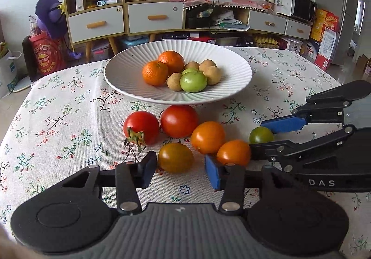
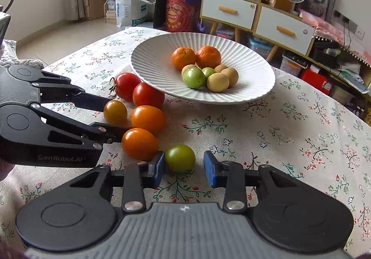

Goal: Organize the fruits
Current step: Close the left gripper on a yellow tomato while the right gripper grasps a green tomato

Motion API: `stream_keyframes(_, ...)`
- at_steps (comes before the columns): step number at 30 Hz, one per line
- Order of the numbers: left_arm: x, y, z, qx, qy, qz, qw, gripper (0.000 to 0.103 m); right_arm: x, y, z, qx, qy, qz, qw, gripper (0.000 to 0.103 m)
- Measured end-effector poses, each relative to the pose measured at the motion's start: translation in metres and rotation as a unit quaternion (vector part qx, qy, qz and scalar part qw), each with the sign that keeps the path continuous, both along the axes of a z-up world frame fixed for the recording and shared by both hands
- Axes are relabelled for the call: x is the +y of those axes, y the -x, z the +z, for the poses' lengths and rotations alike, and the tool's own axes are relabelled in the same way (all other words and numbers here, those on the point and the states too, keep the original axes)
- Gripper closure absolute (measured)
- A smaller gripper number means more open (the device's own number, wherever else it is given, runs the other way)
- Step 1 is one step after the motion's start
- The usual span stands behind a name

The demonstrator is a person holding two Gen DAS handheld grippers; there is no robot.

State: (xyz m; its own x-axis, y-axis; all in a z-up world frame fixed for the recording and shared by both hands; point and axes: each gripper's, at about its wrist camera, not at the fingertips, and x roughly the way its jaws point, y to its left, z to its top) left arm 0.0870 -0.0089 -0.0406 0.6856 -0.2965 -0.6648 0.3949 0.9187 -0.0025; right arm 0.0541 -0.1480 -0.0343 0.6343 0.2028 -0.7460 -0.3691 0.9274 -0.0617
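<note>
Your left hand-held gripper (image 1: 180,169) has its jaws apart around the brown tomato (image 1: 175,157). Your right hand-held gripper (image 2: 184,169) has its jaws apart around the green tomato (image 2: 180,158). Both tomatoes sit on the bench (image 2: 301,133) near the plate (image 2: 148,59). Squeeze softly, then lift straight up.

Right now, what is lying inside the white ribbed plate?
Inside the white ribbed plate lie two orange mandarins, two green round fruits and several small tan round fruits. The rear green fruit is partly covered; anything beneath the pile is hidden.
</note>
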Motion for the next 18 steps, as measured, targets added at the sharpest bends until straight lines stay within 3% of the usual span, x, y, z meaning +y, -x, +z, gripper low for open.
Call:
stream_keyframes(4,0.0031,-0.001,0.0005,0.001,0.003,0.004,1.0,0.074,0.0037,-0.0008,0.0009,0.002,0.005,0.003,1.0,0.078)
stream_keyframes(18,0.0086,0.001,0.0047,0.015,0.007,0.013,0.9998,0.075,0.0054,-0.0024,0.0067,0.009,0.013,-0.006,1.0,0.079)
